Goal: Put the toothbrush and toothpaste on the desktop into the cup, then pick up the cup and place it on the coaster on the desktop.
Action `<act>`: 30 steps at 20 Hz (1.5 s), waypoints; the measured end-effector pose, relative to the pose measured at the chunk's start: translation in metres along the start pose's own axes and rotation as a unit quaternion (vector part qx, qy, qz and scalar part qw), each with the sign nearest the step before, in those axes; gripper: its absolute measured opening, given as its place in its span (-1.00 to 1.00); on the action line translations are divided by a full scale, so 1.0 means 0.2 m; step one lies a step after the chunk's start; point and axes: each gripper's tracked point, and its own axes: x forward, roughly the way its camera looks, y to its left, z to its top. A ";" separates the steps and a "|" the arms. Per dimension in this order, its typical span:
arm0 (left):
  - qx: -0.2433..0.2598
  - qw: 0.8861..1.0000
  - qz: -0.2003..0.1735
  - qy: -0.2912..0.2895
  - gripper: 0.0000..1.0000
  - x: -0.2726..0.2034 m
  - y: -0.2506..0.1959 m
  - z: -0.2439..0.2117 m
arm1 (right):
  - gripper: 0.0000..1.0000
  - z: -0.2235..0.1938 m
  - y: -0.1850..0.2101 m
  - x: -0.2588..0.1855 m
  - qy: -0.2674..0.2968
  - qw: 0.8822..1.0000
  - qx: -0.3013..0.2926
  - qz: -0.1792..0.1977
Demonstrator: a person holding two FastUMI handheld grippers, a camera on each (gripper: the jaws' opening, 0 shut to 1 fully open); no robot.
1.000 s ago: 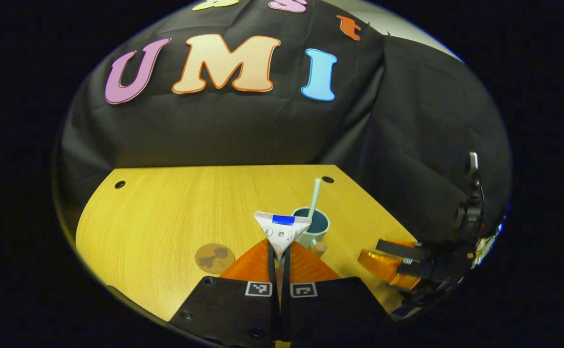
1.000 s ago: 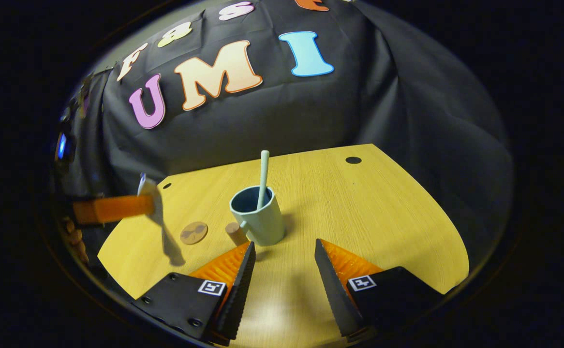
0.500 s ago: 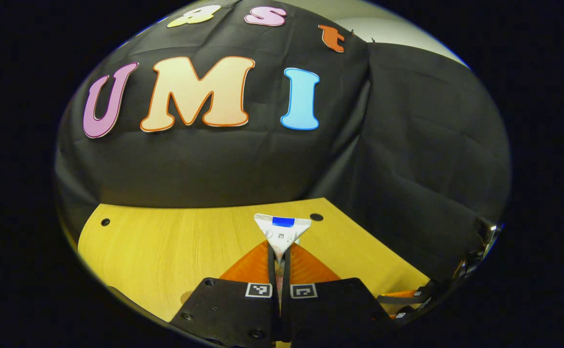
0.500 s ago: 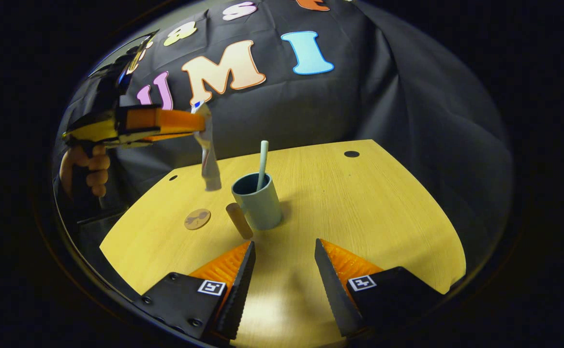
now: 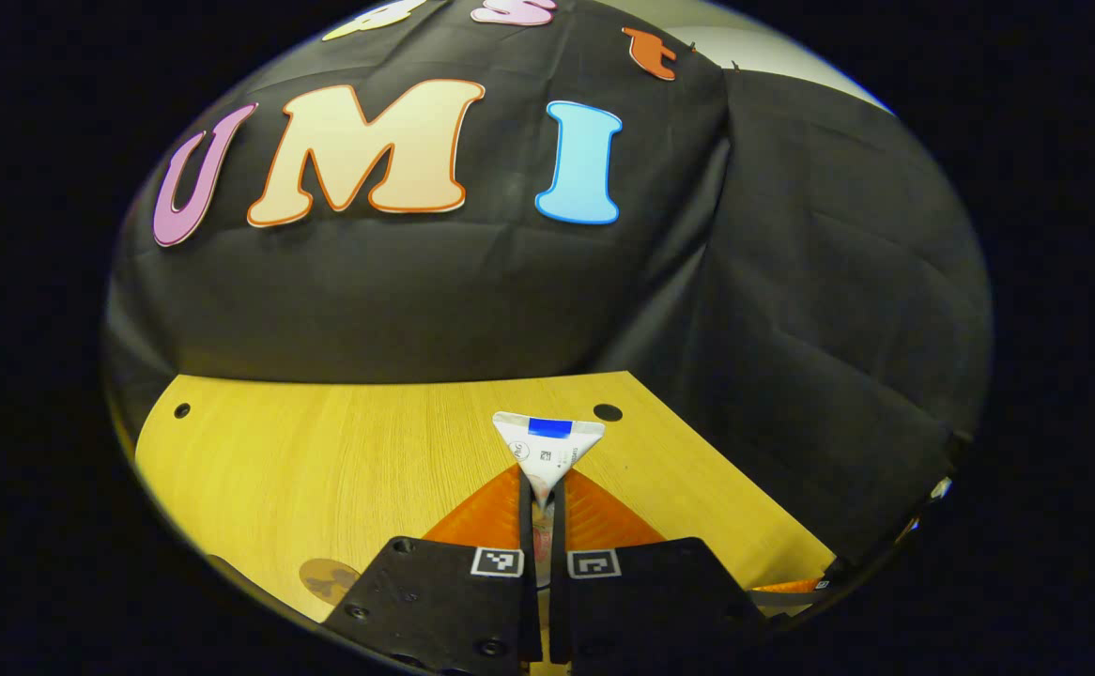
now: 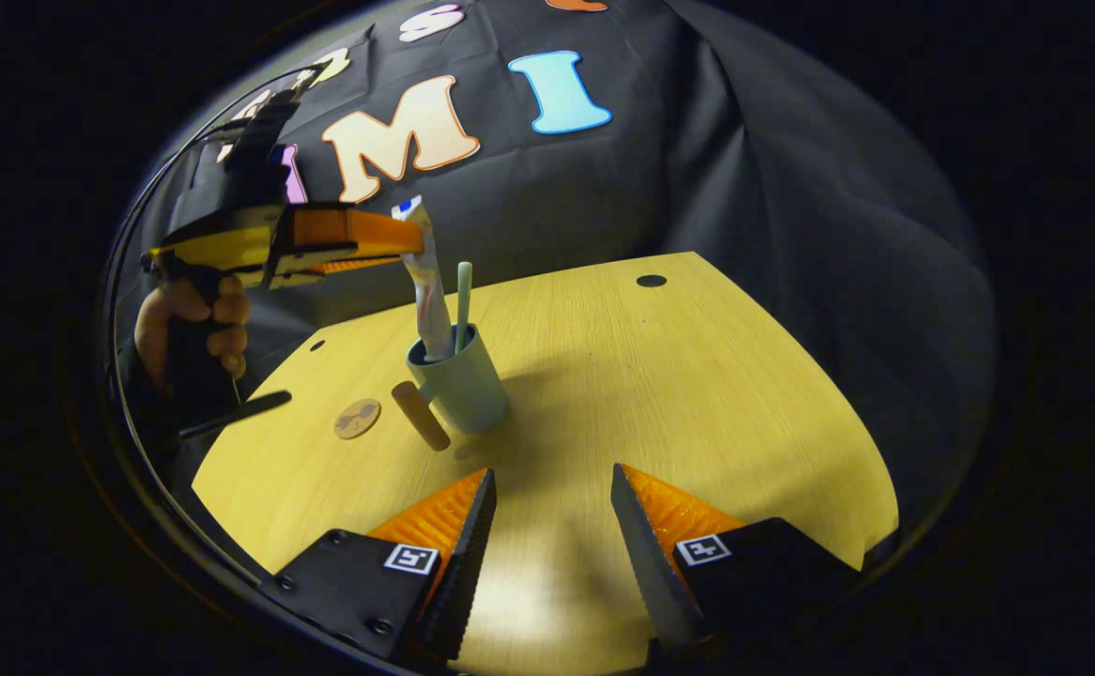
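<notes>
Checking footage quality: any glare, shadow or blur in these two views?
Right gripper view: a bright glare patch on the desktop near the right gripper, and the cup casts a soft shadow. Left gripper view: sharp toothpaste, edges curved by fisheye.

I am working in a staged recording booth rather than a lived-in room. Creased black cloth (image 6: 773,188) hangs as the wall behind and beside my wooden desktop (image 6: 698,394), closing it in on two sides; above the cloth's top edge, in the left gripper view, a strip of plain pale wall (image 5: 773,56) shows. The desktop has small round holes (image 6: 651,281) drilled near its far corners, like a piece of office furniture. Square black-and-white tracking markers (image 6: 413,559) sit on the tool I hold, a sign of a data-collection lab. Light falls in a bright pool on the wood before me.
</notes>
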 end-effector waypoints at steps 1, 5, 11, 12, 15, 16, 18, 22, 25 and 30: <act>-0.001 1.000 0.003 0.002 -0.93 0.00 0.00 -0.02 | 0.54 0.01 0.00 0.01 0.003 1.000 -0.004 0.001; 0.018 1.000 0.021 0.015 -0.51 -0.03 0.02 -0.12 | 0.48 0.05 0.04 0.03 0.024 0.999 -0.019 0.022; 0.041 0.996 0.084 -0.013 0.74 -0.25 0.20 -0.15 | 0.91 0.10 0.23 0.05 0.082 0.993 -0.020 0.085; 0.046 0.994 0.098 -0.016 0.84 -0.30 0.25 -0.16 | 0.93 0.10 0.28 0.06 0.099 0.990 -0.011 0.097; 0.061 0.990 0.129 -0.016 0.86 -0.46 0.40 -0.23 | 0.92 0.11 0.38 0.12 0.127 0.987 -0.008 0.101; 0.066 0.988 0.139 -0.014 0.87 -0.51 0.45 -0.26 | 0.92 0.12 0.40 0.14 0.138 0.985 -0.011 0.100; 0.068 0.985 0.155 -0.011 0.88 -0.60 0.57 -0.30 | 0.92 0.10 0.49 0.19 0.169 0.980 -0.005 0.107; 0.053 0.982 0.183 0.003 0.90 -0.77 0.80 -0.38 | 0.93 0.08 0.58 0.31 0.209 0.974 0.008 0.088; 0.058 0.978 0.200 0.014 0.91 -0.84 0.96 -0.42 | 0.93 0.10 0.64 0.40 0.226 0.971 0.032 0.074; 0.047 0.976 0.210 0.022 0.91 -0.91 1.13 -0.46 | 0.92 0.08 0.65 0.57 0.255 0.965 0.049 0.030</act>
